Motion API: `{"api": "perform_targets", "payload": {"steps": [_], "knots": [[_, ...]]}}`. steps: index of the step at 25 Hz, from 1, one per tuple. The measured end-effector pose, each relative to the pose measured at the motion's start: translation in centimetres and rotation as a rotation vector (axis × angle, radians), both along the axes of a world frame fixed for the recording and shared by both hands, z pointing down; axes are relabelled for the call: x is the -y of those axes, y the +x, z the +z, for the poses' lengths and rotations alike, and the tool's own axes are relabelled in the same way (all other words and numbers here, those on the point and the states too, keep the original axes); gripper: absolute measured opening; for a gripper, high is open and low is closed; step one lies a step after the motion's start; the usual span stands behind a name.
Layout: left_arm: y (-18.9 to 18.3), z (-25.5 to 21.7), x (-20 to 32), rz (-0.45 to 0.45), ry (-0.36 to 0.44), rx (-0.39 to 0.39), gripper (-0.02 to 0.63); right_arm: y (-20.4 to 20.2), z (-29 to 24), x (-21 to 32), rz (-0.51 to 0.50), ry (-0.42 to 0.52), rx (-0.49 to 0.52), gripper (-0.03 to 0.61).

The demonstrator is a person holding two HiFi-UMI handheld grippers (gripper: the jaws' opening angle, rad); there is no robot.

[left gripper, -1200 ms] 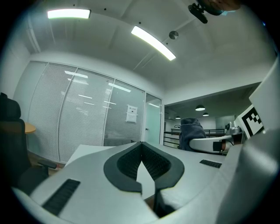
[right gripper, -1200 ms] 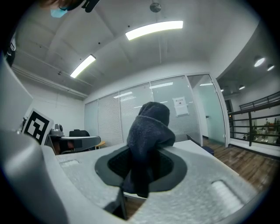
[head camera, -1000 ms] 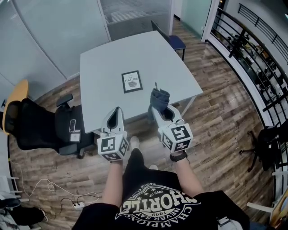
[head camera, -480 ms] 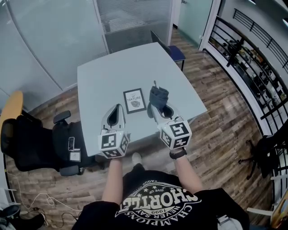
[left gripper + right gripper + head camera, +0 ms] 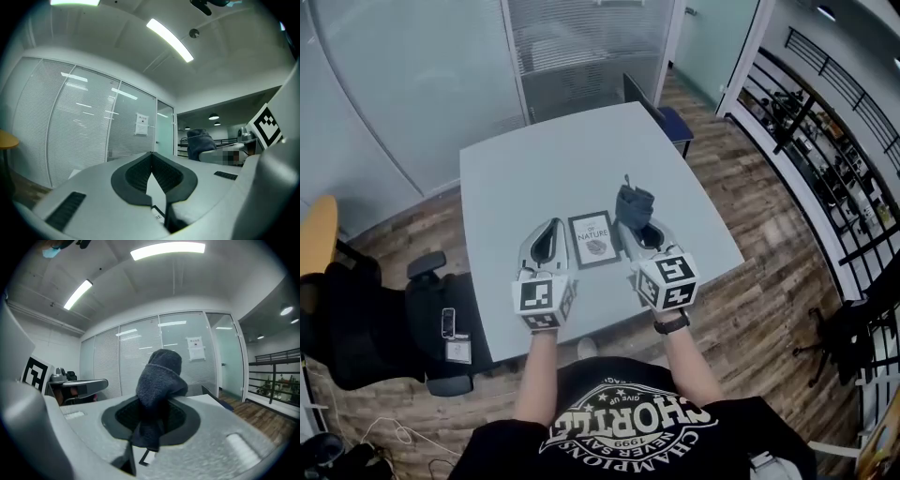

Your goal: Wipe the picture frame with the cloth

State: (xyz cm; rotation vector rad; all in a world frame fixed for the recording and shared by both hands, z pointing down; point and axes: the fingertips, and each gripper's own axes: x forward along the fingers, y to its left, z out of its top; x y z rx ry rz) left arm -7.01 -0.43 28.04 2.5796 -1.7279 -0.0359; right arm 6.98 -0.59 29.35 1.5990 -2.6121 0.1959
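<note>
The wiping looks not yet begun. The picture frame [image 5: 593, 239] lies flat on the worktop [image 5: 516, 169] near the centre of the head view, between the two tools. The right tool [image 5: 630, 225] is clenched on the dark cloth [image 5: 634, 204], bunched just beside the frame's upper right corner. The left tool [image 5: 550, 227], jaws pressed together on nothing, sits just left of the frame.

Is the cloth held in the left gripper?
No, the cloth is clamped in the right gripper, while the left gripper is shut on nothing.
</note>
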Motion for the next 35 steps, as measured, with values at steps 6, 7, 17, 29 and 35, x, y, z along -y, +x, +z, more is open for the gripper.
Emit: {"api": "perform_targets", "payload": {"steps": [6,7,17,29,35], "knots": [[-2.1,2.7,2.9,0.014,-0.031,-0.033,0.006,-1.3,0.6,2.5,0.052,0.058,0.038,0.089],[-2.3,3.3,3.7,0.015,-0.043,-0.037,0.006,-1.6,0.8,3.0,0.047,0.06,0.037,0.089],[-0.6,8.5,8.0,0.028,-0.147,-0.042,0.006,-0.1,5.8,8.0,0.035,-0.054,0.001,0.091],[-2.1,17.3,13.4,-0.009,-0.326,0.012,0.005,-5.0,13.9,14.6,-0.142,-0.242,0.011,0.089],[-1.7,21.5,14.8,-0.012,-0.411,-0.018,0.005,-4.2,18.0,18.4,-0.143,-0.327,-0.017,0.089]]}}
